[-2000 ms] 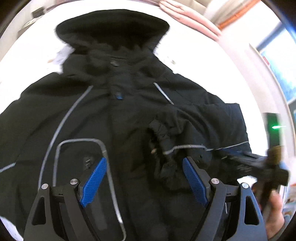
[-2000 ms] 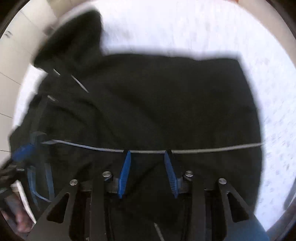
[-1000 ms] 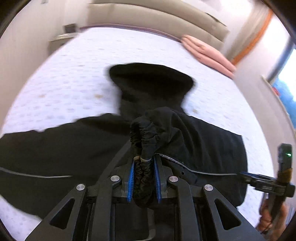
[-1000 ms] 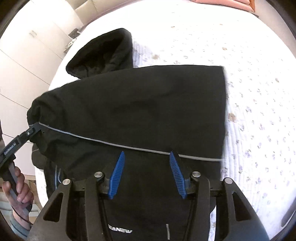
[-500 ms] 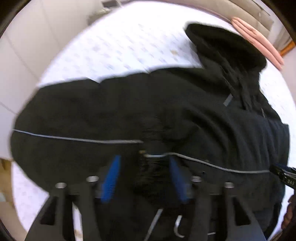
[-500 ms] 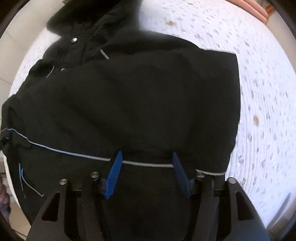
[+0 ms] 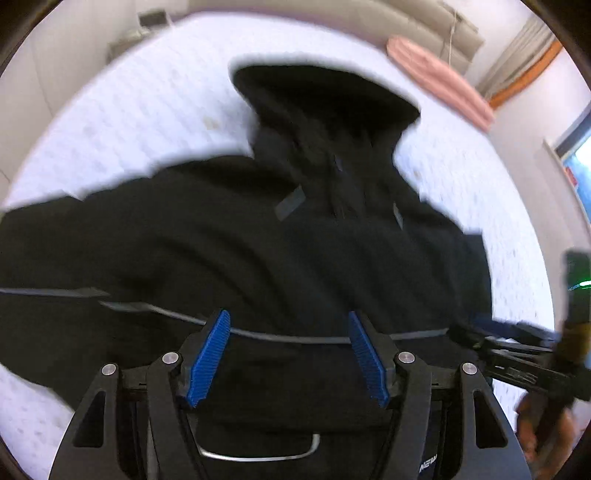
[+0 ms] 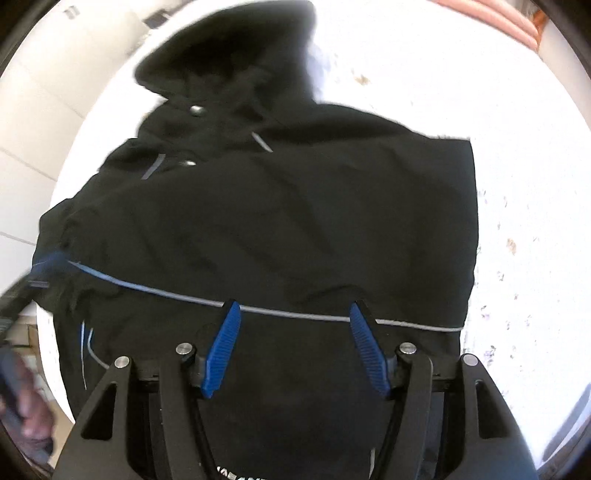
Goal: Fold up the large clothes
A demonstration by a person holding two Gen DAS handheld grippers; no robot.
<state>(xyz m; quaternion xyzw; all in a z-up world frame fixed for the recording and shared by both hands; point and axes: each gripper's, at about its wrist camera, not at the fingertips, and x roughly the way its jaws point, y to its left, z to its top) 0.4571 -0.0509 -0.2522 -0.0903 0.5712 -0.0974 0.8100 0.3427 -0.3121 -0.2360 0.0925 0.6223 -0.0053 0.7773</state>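
Observation:
A large black hooded jacket (image 7: 280, 243) lies on the white bed, hood (image 7: 325, 96) toward the far end. Both sleeves are folded across its front; their grey reflective stripe (image 7: 288, 338) runs side to side. My left gripper (image 7: 288, 354) is open and empty, hovering over the folded sleeves. In the right wrist view the same jacket (image 8: 295, 221) fills the frame, hood (image 8: 229, 62) at the top left. My right gripper (image 8: 293, 343) is open and empty above the stripe (image 8: 295, 313). The right gripper also shows at the right edge of the left wrist view (image 7: 517, 354).
The white patterned bed cover (image 7: 122, 122) surrounds the jacket. A pink pillow (image 7: 439, 77) lies by the beige headboard (image 7: 332, 22) at the far right. A bedside table (image 7: 136, 26) stands far left. A window (image 7: 580, 158) is at the right. White cupboards (image 8: 55, 92) stand left.
My left gripper held the gathered sleeve cuff a second ago, carried it across the jacket and let it go; it is now open. The view has swung back toward the hood.

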